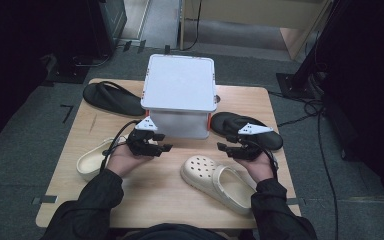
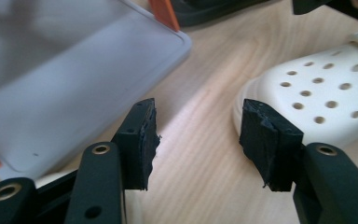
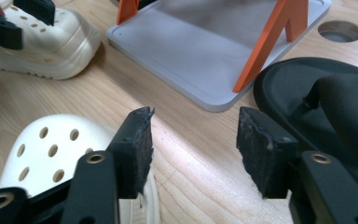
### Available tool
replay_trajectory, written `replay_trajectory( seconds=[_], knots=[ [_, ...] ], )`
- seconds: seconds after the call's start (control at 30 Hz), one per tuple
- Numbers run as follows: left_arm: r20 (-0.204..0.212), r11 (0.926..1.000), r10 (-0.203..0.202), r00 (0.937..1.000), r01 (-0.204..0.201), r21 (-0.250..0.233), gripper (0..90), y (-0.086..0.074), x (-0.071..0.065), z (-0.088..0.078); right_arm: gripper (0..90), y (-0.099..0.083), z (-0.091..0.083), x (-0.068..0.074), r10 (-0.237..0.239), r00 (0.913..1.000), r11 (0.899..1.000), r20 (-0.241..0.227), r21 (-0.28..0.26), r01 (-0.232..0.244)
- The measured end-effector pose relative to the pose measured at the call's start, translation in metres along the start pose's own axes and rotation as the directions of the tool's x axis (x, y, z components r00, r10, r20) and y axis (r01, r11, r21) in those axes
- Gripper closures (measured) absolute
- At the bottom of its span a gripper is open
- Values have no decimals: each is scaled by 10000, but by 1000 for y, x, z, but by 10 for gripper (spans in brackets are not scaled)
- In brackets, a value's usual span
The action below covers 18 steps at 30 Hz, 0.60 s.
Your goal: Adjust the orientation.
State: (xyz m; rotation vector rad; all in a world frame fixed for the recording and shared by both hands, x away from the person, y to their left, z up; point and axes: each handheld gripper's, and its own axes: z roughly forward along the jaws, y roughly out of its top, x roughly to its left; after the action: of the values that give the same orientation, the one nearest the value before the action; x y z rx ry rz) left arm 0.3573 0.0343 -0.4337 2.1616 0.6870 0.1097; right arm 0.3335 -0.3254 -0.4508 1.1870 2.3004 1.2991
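On the light wooden table (image 1: 165, 195), the largest thing is a white two-tier plastic rack with orange corner legs (image 1: 180, 92), standing at the middle of the far half. A flat black slipper (image 1: 112, 97) lies to the rack's left near the far edge, and a second black slipper (image 1: 245, 129) lies just beside the rack's right front corner. Nearer the person, a cream perforated foam clog (image 1: 219, 181) rests right of centre with its toe pointing toward the rack, and another cream clog (image 1: 94, 159) lies at the left, partly hidden behind the left hand. The left gripper (image 1: 152, 145) hovers just in front of the rack's left front corner, its jaws spread apart with nothing between them; in the left gripper view the bare tabletop lies between its pads (image 2: 142, 140). The right gripper (image 1: 232, 149) hangs between the right-hand black slipper and the centre clog, jaws likewise parted and empty.
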Motion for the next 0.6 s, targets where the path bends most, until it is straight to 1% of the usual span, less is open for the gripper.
replay_trajectory(
  seconds=[0.07,0.1,0.17,0.27,0.4,0.43,0.47,0.6],
  knots=[
    [122,9999,64,9999,-62,-109,455,-1,0,0,453,0,1,0,-45,10000,10000,-46,69,45],
    [163,10000,20,9999,-19,-97,454,-1,1,-1,453,0,2,0,-94,9999,9999,-106,61,95],
    [255,9999,-144,9996,142,85,454,-1,3,-1,453,-1,3,1,-190,9997,9998,-140,110,192],
    [274,9999,-106,9996,104,90,432,-2,4,-1,457,-1,4,2,-383,9990,9990,-228,221,388],
    [298,10000,-60,9995,61,-42,416,-3,5,-4,457,0,5,1,-381,9988,9989,-310,259,389],
    [298,10000,-60,9995,61,-42,413,-3,5,-4,457,0,5,1,-381,9988,9989,-310,259,389],
    [435,9999,-140,9990,141,-36,411,-3,7,-5,452,0,6,1,-444,9986,9983,-299,352,455],
    [424,9998,-153,9990,150,88,409,-4,7,-6,448,0,8,0,-386,9986,9983,-364,421,401]
  ],
)
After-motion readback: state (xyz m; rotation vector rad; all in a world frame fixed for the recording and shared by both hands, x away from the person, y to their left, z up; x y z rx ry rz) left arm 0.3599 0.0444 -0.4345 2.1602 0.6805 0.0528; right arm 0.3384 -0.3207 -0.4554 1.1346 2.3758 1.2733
